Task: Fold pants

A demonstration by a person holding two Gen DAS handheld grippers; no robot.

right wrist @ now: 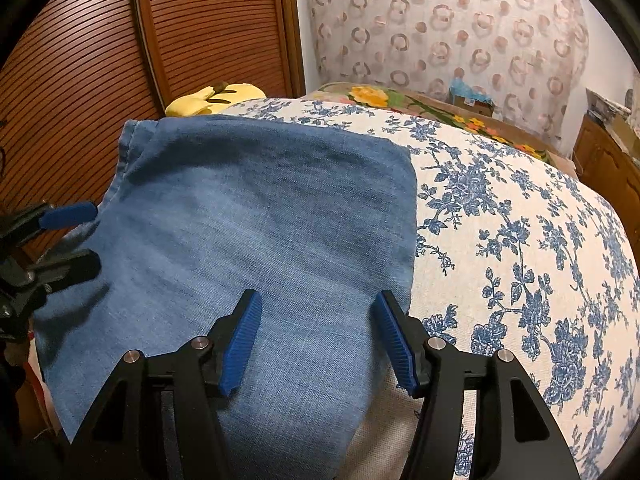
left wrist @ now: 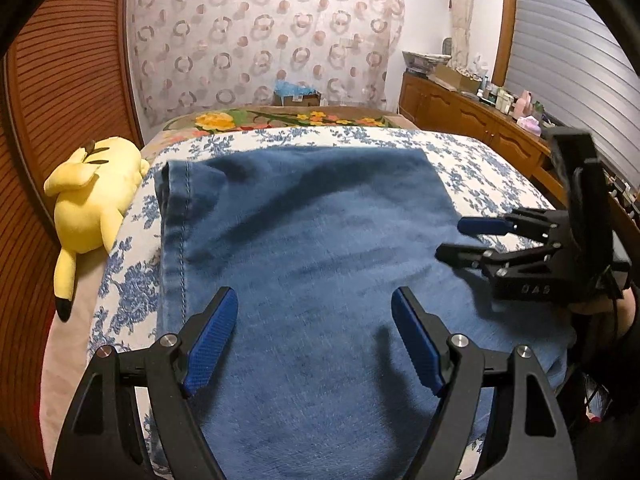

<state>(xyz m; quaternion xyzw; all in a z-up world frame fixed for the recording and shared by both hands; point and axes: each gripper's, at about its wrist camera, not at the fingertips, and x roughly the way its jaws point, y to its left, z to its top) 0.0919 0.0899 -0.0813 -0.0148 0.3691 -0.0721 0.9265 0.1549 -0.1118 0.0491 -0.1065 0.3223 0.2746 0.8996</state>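
One floral blue-and-white bedspread (right wrist: 520, 240) noted, bearing one pair of blue denim pants (left wrist: 312, 240) lying flat across it, already doubled into a broad panel with a stitched hem at the far left; one yellow plush toy (left wrist: 96, 196) beside it. Two black grippers counted, left gripper (left wrist: 312, 336) and right gripper (right wrist: 318, 340), both hovering over the denim with jaws apart, gripping nothing. Judged between folds: next calls for pinching the near edge at two points and carrying it over evenly.
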